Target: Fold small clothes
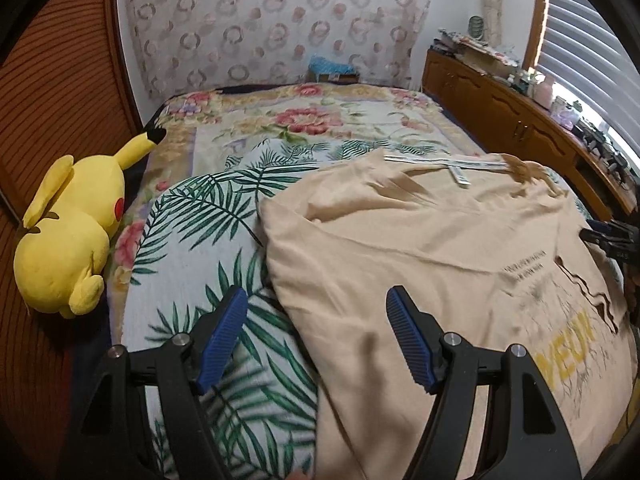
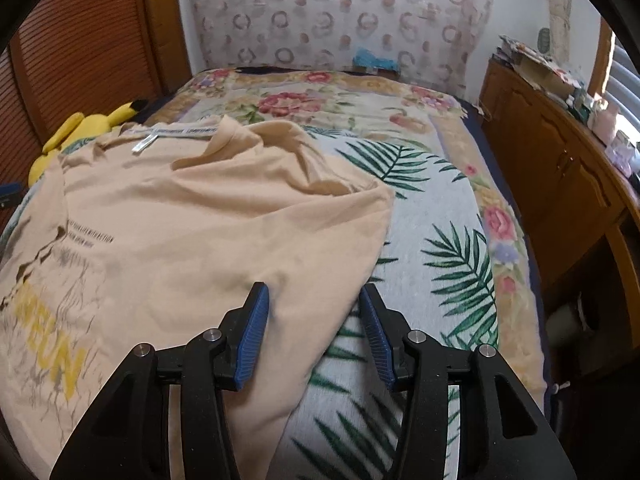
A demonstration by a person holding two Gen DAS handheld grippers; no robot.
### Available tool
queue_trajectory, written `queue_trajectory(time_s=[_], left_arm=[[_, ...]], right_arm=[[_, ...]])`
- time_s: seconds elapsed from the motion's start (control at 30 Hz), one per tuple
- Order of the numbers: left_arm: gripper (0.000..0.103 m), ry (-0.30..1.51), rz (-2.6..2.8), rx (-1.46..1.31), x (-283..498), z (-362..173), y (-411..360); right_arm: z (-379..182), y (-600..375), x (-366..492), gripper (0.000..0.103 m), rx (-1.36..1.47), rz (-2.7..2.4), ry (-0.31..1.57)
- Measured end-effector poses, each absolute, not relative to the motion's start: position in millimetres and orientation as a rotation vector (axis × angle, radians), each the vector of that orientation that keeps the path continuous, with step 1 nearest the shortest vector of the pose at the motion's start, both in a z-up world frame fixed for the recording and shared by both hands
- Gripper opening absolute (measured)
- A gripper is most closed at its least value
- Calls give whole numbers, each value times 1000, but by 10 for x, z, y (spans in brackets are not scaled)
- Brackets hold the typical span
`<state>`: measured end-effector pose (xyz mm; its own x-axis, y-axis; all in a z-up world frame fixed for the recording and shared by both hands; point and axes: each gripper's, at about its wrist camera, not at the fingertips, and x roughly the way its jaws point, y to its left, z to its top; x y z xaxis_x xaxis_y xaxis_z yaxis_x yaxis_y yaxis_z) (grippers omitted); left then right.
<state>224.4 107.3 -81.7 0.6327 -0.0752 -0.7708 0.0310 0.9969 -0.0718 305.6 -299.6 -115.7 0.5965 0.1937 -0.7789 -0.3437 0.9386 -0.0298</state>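
In the left wrist view the left gripper [image 1: 314,336] hangs with its jaws spread wide and nothing pinched between them, one blue pad [image 1: 222,332] over the palm-leaf blanket [image 1: 192,248], the other over the beige T-shirt [image 1: 420,240]; the shirt lies spread on the bed, its left edge running between the jaws, its white neck label at the far side and its yellow print near the right edge; a yellow plush toy [image 1: 68,232] lies at the far left beside the blanket; the right gripper [image 1: 612,238] peeks in at the right edge. In the right wrist view the right gripper [image 2: 314,332] has its jaws parted, straddling the shirt's right edge without pressing it; a wooden cabinet [image 2: 560,176] runs along the right.
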Motion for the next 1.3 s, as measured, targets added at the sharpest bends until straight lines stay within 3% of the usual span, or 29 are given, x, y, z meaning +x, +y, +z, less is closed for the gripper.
queue_trajectory(time_s=[0.57, 1.17, 1.3], left_arm=[[72, 965, -43, -49, 2781, -1091, 1255], [76, 929, -99, -34, 2816, -1088, 1348], [63, 932, -134, -90, 2884, -1045, 1439]], right_arm=[[-1191, -2942, 3105, 68, -177, 306, 876], [-1133, -3051, 3650, 66, -161, 254, 911], [-1130, -2980, 3705, 58, -175, 294, 905]])
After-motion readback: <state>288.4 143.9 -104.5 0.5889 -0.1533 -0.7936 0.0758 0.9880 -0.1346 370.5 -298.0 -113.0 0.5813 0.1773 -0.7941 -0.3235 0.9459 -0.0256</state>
